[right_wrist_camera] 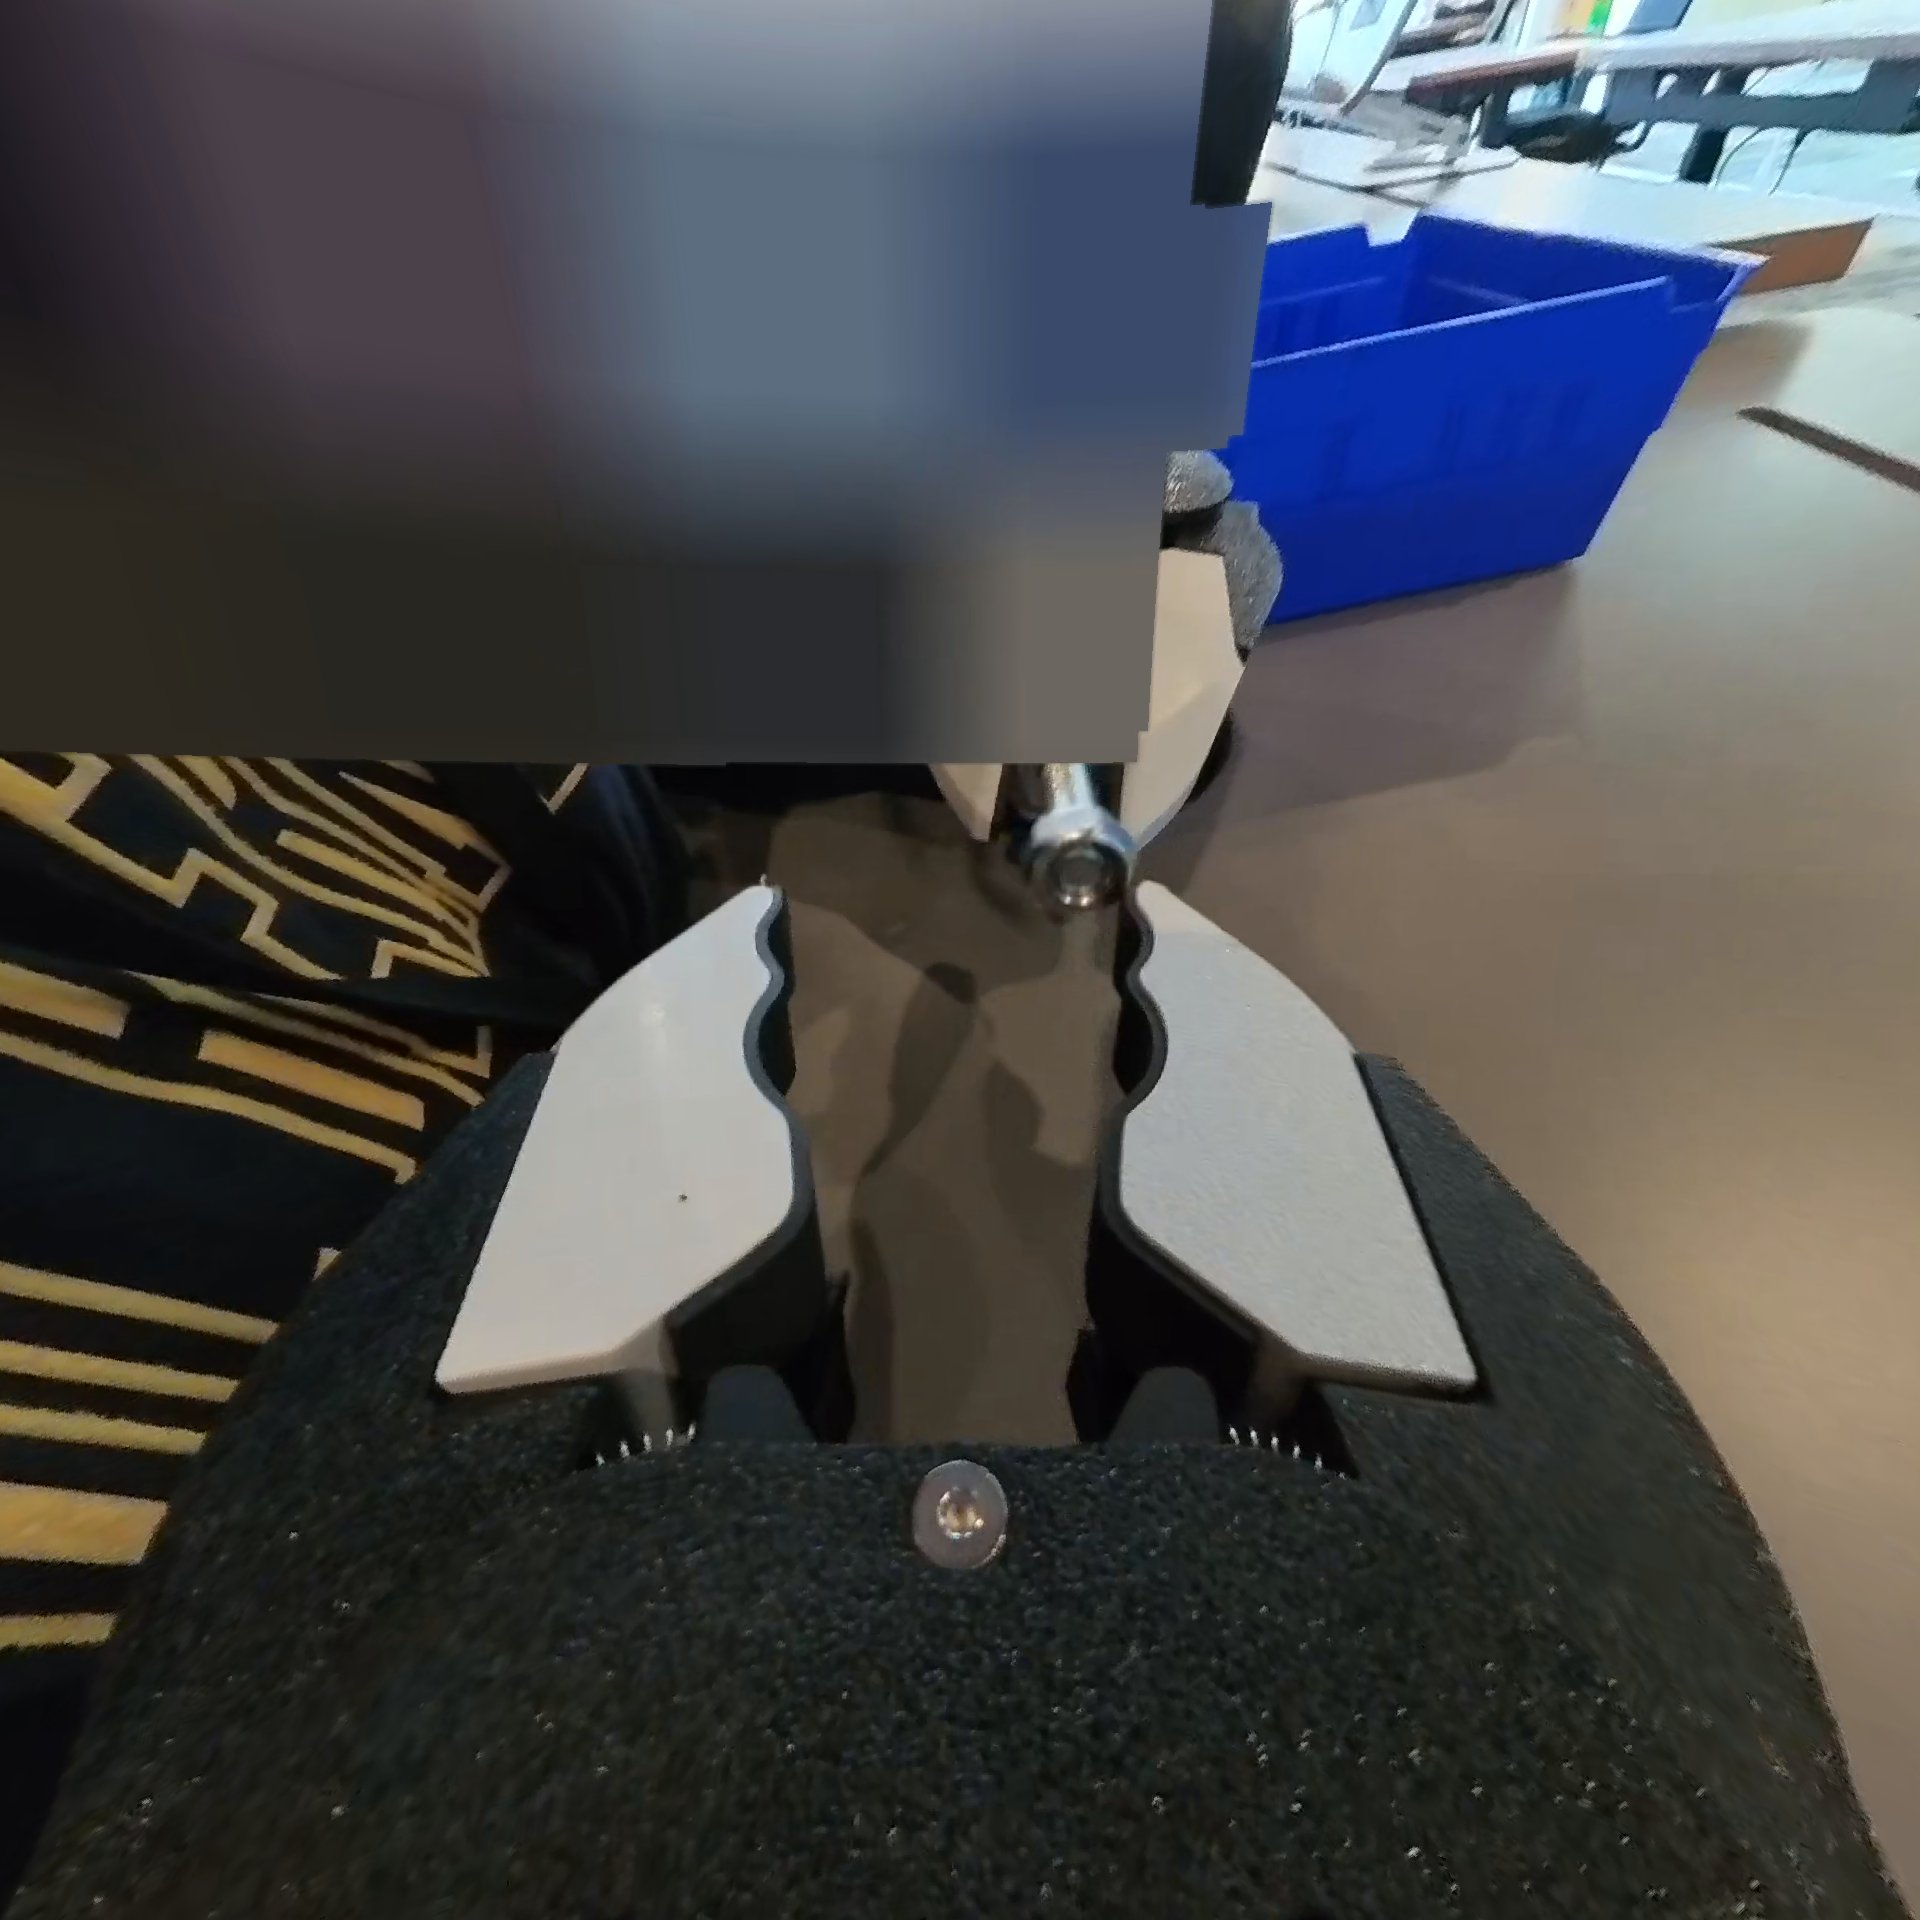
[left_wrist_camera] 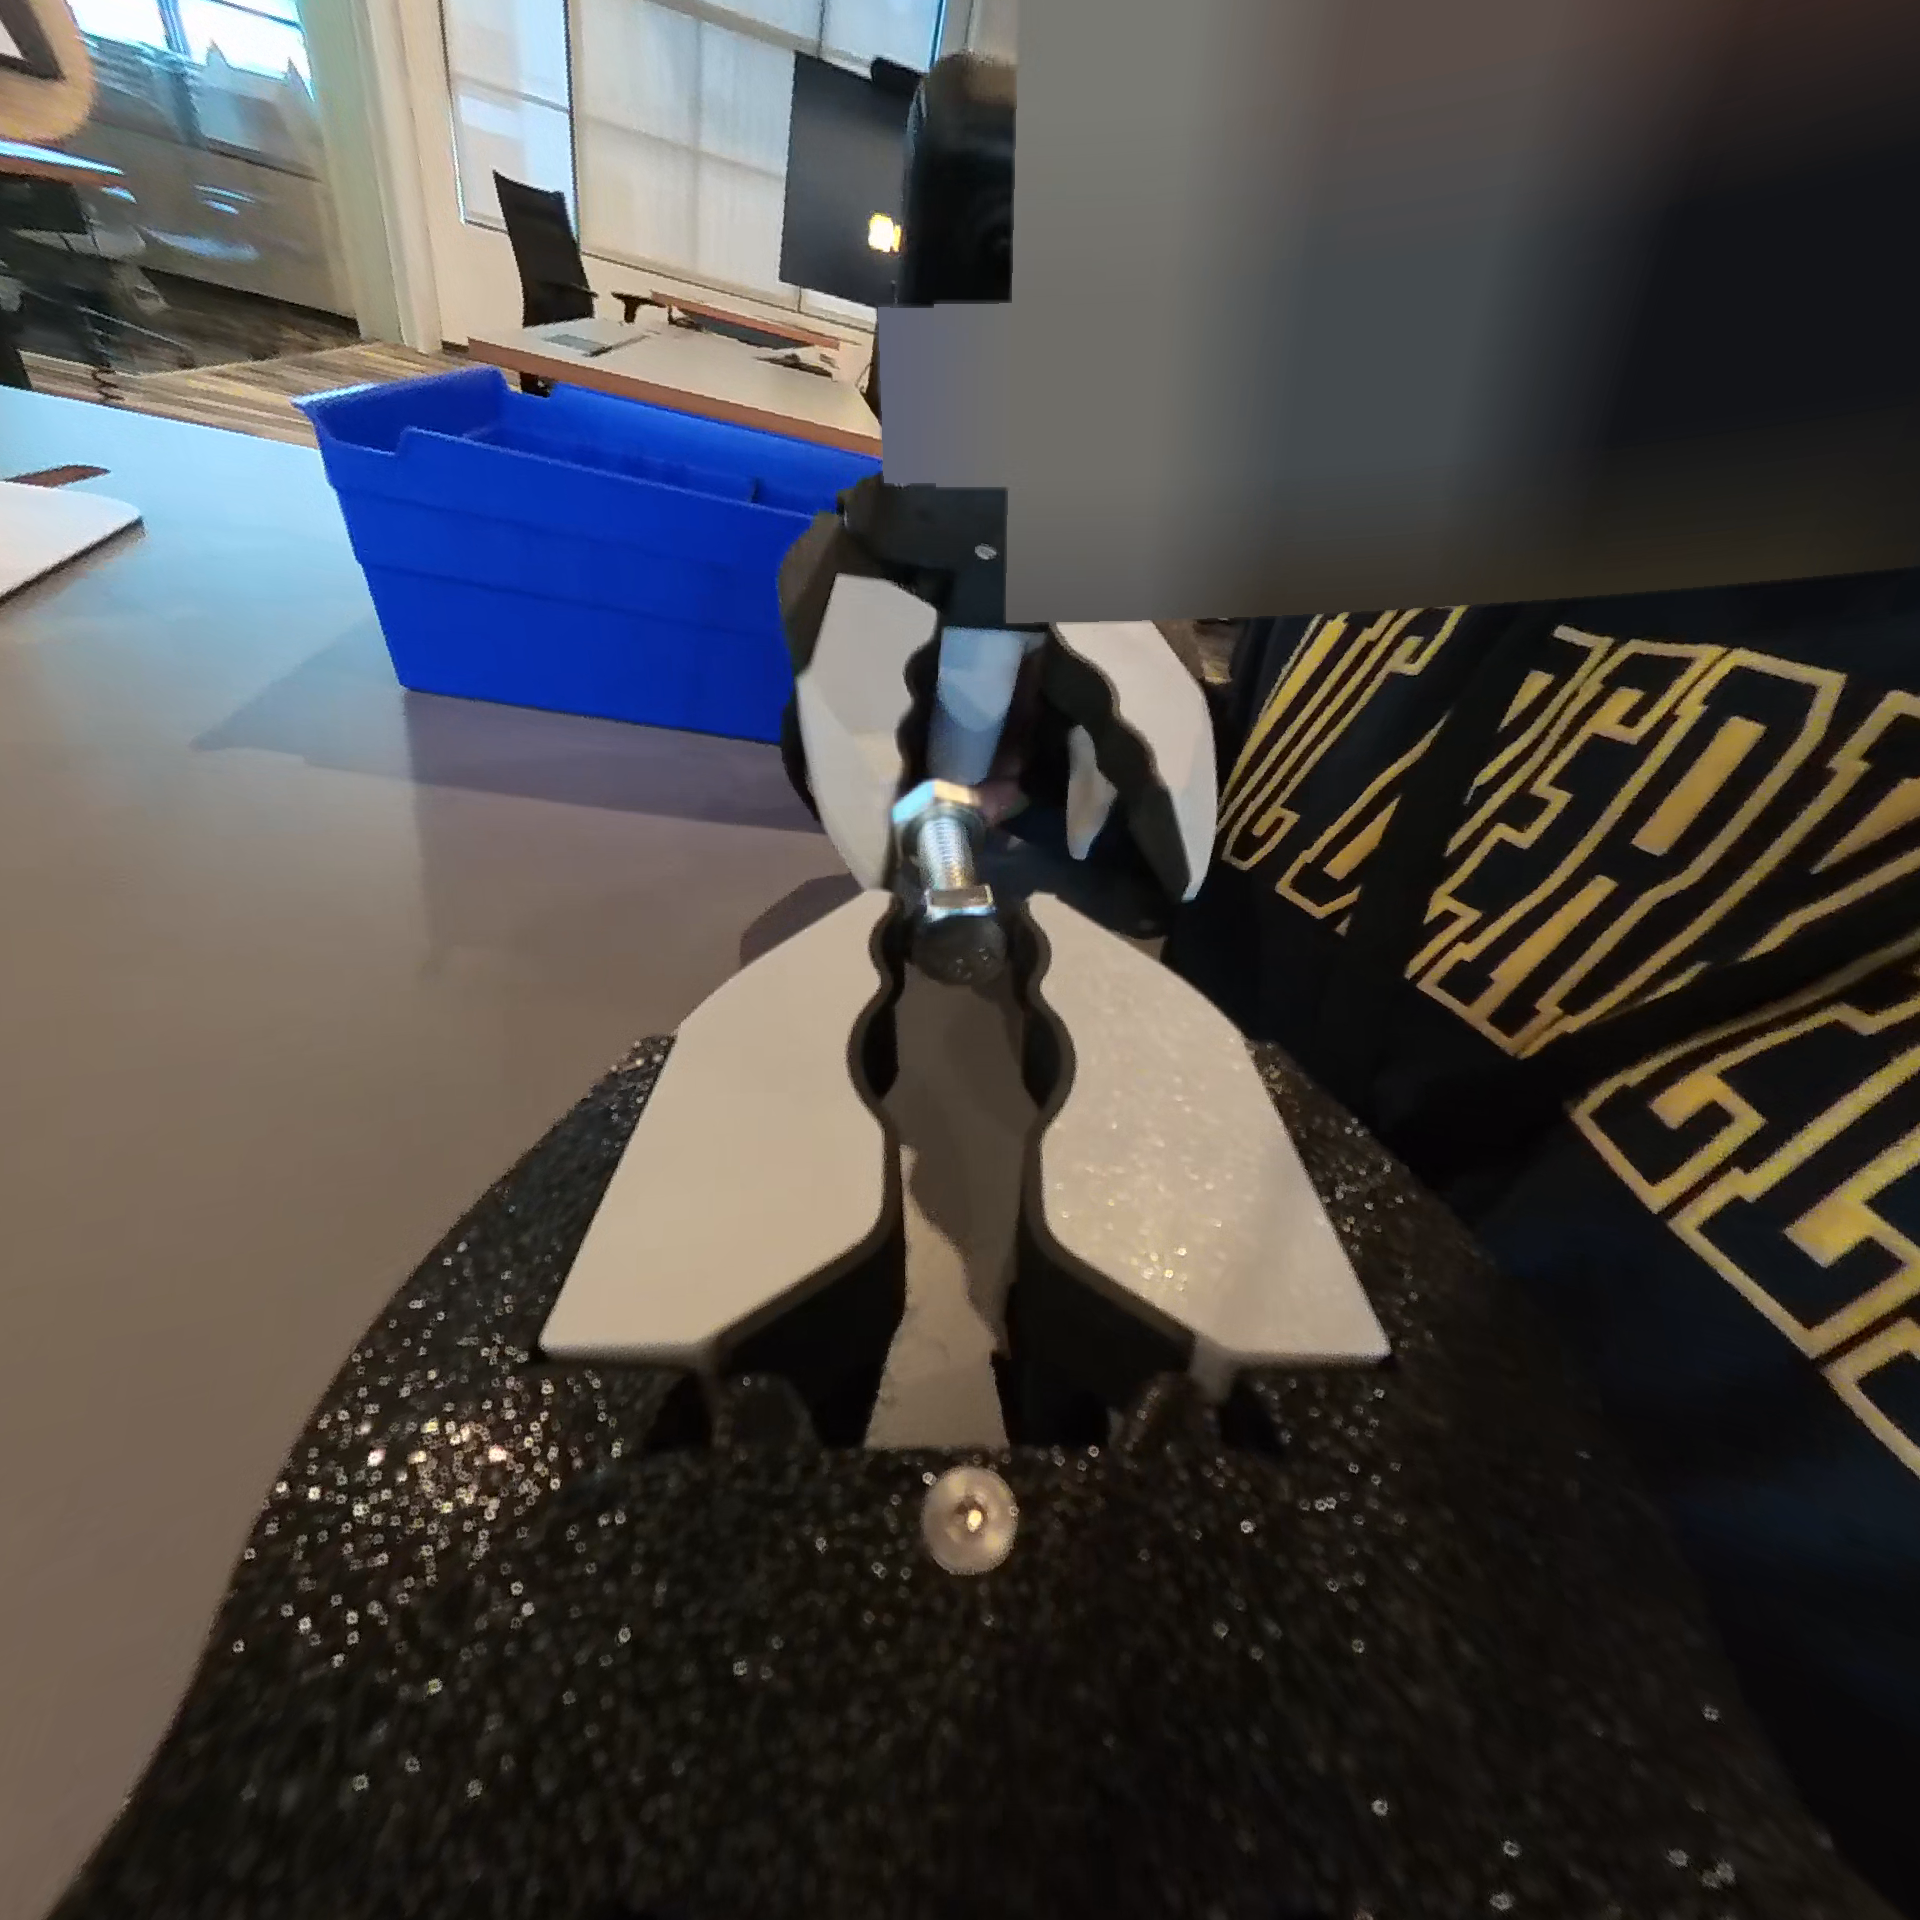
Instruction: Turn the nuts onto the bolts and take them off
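Observation:
A silver bolt (left_wrist_camera: 940,852) is held in the air over the grey table (left_wrist_camera: 364,987). My left gripper (left_wrist_camera: 956,925) is shut on its hex head. A silver nut (left_wrist_camera: 935,805) sits on the far end of the thread. My right gripper (left_wrist_camera: 997,790) faces it, open, with its fingers on either side of the nut; the nut lies against one finger. In the right wrist view the nut (right_wrist_camera: 1081,862) and the bolt tip are just beyond the right fingertip of my open right gripper (right_wrist_camera: 951,904), not clamped. The left gripper (right_wrist_camera: 1060,800) shows behind it.
A blue plastic bin (left_wrist_camera: 582,582) stands on the table behind the grippers and also shows in the right wrist view (right_wrist_camera: 1455,416). A person's dark garment with a yellow pattern (left_wrist_camera: 1558,883) is close beside the grippers. Desks and a chair stand farther back. Only a small space, under 4 cm, lies between the two pairs of fingers.

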The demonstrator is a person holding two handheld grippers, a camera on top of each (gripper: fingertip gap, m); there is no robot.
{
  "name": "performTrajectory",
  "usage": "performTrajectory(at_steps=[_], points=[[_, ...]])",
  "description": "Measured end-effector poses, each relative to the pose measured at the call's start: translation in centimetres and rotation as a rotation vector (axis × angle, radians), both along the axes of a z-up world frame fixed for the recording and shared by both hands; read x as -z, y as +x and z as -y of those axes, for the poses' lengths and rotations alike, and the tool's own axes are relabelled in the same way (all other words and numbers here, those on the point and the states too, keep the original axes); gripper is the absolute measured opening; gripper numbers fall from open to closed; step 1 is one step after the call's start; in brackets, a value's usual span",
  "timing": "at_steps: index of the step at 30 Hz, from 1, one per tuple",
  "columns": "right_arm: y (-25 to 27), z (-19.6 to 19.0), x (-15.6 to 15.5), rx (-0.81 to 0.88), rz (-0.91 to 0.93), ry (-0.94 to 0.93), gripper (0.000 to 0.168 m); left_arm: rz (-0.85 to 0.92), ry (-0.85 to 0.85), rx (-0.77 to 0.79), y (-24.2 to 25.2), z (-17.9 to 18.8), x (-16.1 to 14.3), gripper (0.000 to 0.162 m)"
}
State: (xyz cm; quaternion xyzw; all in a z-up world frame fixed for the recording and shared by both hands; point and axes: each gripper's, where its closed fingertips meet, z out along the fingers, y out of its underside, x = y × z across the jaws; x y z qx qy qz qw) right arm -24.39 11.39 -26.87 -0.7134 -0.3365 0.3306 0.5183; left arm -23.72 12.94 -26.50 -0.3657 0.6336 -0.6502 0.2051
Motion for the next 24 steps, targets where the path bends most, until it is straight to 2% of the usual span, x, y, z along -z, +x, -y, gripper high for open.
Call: performTrajectory(at_steps=[14,24], points=[[-0.1,0.1,-1.1,0.002,-0.026,0.073,0.065,-0.018,0.02,-0.023,0.3,-0.1,0.3,0.019],[-0.7,1.0,-0.4,-0.068,-0.007,0.026,0.046,-0.023,0.026,-0.066,0.6,-0.5,0.4,0.019]])
